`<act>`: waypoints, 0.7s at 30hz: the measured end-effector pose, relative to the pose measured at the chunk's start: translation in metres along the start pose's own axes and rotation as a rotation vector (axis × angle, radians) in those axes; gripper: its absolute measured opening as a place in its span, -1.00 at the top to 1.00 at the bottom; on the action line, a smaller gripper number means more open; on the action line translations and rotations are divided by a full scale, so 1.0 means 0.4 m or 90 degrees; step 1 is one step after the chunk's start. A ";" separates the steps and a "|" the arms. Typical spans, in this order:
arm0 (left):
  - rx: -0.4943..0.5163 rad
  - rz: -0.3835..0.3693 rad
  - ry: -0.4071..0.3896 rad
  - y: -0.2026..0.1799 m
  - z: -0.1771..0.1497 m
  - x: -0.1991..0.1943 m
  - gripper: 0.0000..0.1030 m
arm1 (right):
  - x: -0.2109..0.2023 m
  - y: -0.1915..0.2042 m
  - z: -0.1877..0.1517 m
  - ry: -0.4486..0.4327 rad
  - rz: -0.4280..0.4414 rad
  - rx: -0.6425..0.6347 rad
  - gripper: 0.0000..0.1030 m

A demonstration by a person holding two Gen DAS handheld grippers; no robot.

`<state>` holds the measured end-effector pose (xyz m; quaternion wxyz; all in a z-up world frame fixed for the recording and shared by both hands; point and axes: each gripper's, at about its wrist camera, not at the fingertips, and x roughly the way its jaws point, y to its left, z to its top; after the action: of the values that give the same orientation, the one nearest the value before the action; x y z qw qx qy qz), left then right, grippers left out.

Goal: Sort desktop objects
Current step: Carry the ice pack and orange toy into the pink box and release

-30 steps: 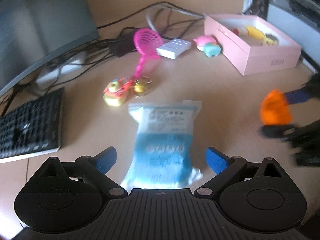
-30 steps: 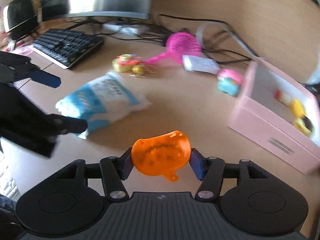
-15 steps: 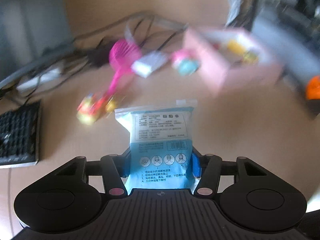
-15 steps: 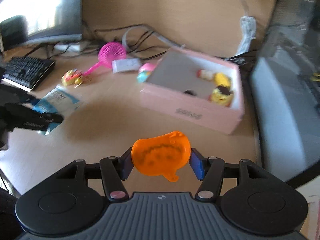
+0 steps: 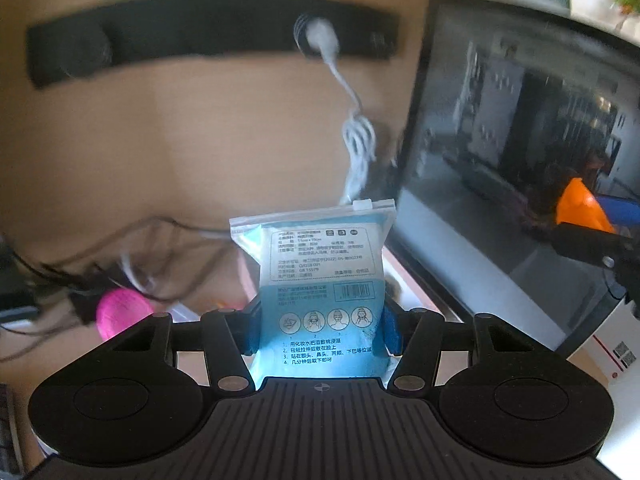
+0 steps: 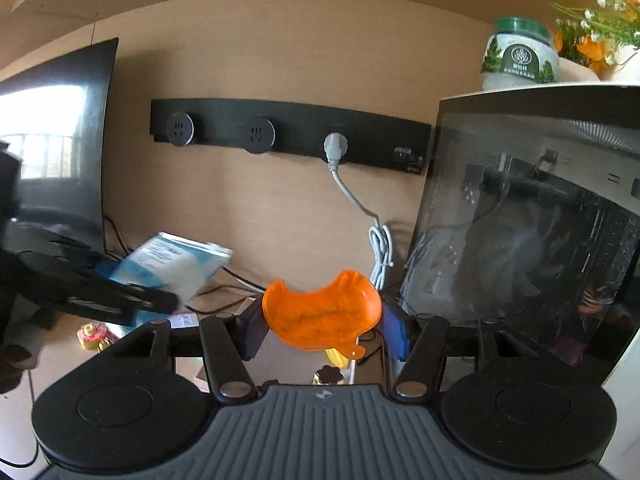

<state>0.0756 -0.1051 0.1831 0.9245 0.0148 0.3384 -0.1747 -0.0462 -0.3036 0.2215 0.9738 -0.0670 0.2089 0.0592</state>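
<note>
While raised off the desk, left gripper (image 5: 318, 330) clamped on blue sachet pack (image 5: 320, 280), blue pads pressed against both lower sides of the pack. Pack upright, zip-seal end uppermost, printed label and barcode facing the lens. Behind it: black socket strip (image 5: 208, 36) on the wooden wall, white plug and coiled cable (image 5: 358, 140) hanging down. Dark glass-sided computer case (image 5: 520, 184) to the right. Pink strainer (image 5: 122, 312) low left, blurred, beside tangled black wires. Right gripper's orange toy (image 5: 582, 206) visible at far right edge, against the case.

From the right wrist: right gripper (image 6: 324, 330) closed around orange toy (image 6: 320, 314), pads touching both of its ends, held well above the desk. Yellow toy pieces (image 6: 332, 366) seen just below it; container under them mostly hidden. Left gripper (image 6: 100, 292) at left, blurred, carrying the blue sachet pack (image 6: 172, 264) tilted. Small yellow-pink toy (image 6: 94, 336) on the desk beneath it. Monitor (image 6: 56, 148) at far left, computer case (image 6: 528, 220) at right, green-labelled jar (image 6: 520, 54) and orange flowers (image 6: 596, 36) on top.
</note>
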 end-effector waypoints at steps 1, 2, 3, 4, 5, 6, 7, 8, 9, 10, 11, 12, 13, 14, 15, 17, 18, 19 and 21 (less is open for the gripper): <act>0.004 -0.005 0.010 -0.008 0.003 0.025 -0.17 | 0.005 -0.006 -0.007 0.006 0.000 0.006 -0.13; 0.007 -0.007 0.017 -0.014 0.009 0.049 -0.17 | 0.011 -0.014 -0.016 0.013 -0.004 0.012 -0.13; 0.008 -0.007 0.020 -0.021 0.019 0.074 -0.17 | 0.016 -0.016 -0.023 0.017 -0.006 0.018 -0.13; 0.007 -0.007 0.019 -0.026 0.031 0.094 -0.17 | 0.019 -0.023 -0.030 0.024 -0.009 0.027 -0.13; 0.005 -0.007 0.013 -0.030 0.044 0.115 -0.17 | 0.020 -0.029 -0.037 0.029 -0.011 0.034 -0.13; 0.004 -0.007 0.004 -0.031 0.058 0.136 -0.19 | 0.023 -0.034 -0.043 0.034 -0.016 0.042 -0.13; 0.005 -0.005 -0.004 -0.030 0.064 0.154 -0.28 | 0.027 -0.040 -0.046 0.037 -0.018 0.046 -0.13; 0.008 0.002 -0.006 -0.027 0.073 0.176 -0.53 | 0.033 -0.043 -0.049 0.040 -0.020 0.050 -0.13; 0.012 0.013 -0.004 -0.025 0.078 0.191 -0.61 | 0.040 -0.044 -0.051 0.042 -0.020 0.052 -0.13; 0.016 0.024 -0.004 -0.021 0.075 0.196 -0.64 | 0.049 -0.043 -0.052 0.045 -0.022 0.052 -0.13; 0.020 0.028 -0.002 -0.014 0.065 0.192 -0.66 | 0.053 -0.041 -0.058 0.046 -0.023 0.050 -0.13; 0.021 0.028 0.004 -0.008 0.051 0.185 -0.69 | 0.065 -0.039 -0.060 0.051 -0.022 0.050 -0.13; 0.020 0.031 0.012 0.001 0.033 0.175 -0.75 | 0.083 -0.038 -0.065 0.059 -0.020 0.055 -0.13; 0.019 0.038 0.020 0.010 0.008 0.160 -0.81 | 0.099 -0.037 -0.070 0.067 -0.016 0.060 -0.13; 0.019 0.047 0.030 0.021 -0.021 0.143 -0.82 | 0.118 -0.033 -0.069 0.075 -0.010 0.063 -0.13; 0.013 0.066 0.059 0.051 -0.080 0.113 -0.84 | 0.167 -0.026 -0.076 0.093 0.008 0.069 -0.13; 0.005 0.074 0.075 0.070 -0.107 0.104 -0.84 | 0.194 -0.022 -0.075 0.100 0.018 0.068 -0.13; -0.004 0.080 0.089 0.084 -0.130 0.093 -0.85 | 0.224 -0.017 -0.076 0.108 0.027 0.067 -0.13; -0.028 0.098 0.118 0.113 -0.184 0.063 -0.86 | 0.279 -0.003 -0.078 0.125 0.042 0.068 -0.13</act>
<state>0.0628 -0.0598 0.1065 0.9000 0.0365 0.4240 -0.0940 0.0426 -0.2997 0.1469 0.9484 -0.0134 0.3084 0.0729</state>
